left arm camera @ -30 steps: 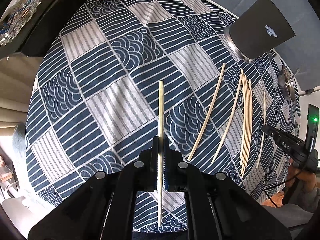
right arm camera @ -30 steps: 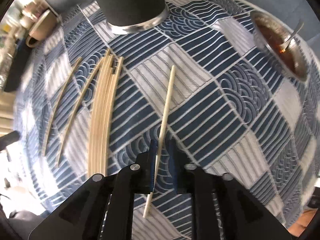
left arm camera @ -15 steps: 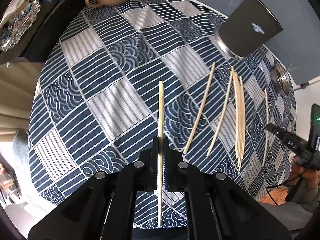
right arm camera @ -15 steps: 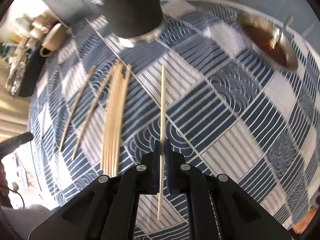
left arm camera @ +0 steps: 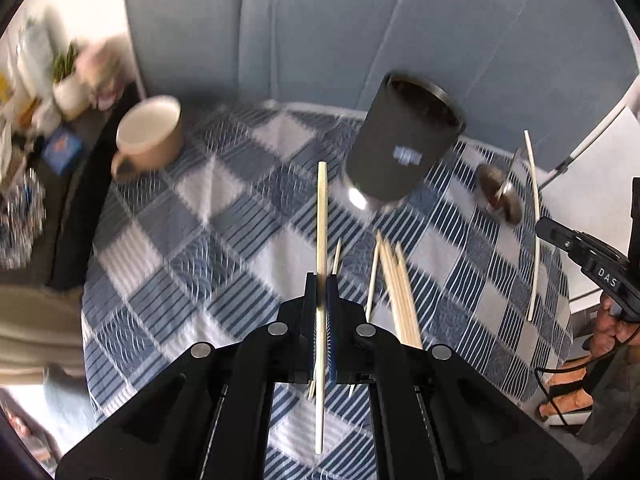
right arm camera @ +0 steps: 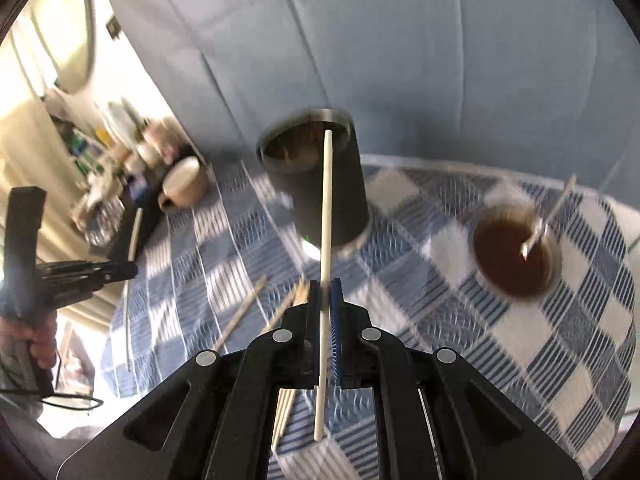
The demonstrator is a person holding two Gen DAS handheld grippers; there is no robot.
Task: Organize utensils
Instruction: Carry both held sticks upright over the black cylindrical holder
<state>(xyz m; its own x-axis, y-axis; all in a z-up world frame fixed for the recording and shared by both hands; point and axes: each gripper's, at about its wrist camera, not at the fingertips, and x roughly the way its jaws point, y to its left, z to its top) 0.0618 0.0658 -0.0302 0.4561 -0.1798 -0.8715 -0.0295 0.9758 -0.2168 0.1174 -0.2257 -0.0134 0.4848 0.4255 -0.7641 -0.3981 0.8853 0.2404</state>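
Grippers, left [left arm camera: 321,280] and right [right arm camera: 325,286], each clamping a chopstick [left arm camera: 321,216], have lifted toward the cup [right arm camera: 316,184].

Patterned table [left arm camera: 224,264]: chopsticks [left arm camera: 400,292], cup [left arm camera: 404,148], mug [left arm camera: 150,136], bowl [right arm camera: 516,252].

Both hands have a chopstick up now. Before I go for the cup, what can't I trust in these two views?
- Left wrist: black cup interior is dark; contents unreadable.
- Right wrist: motion blur smears the loose chopsticks on the tablecloth; count unclear.
- Both: each gripper body hides the table beneath it.
- Left wrist: the bowl is small and blurred.
- Right wrist: the mug is blurred.
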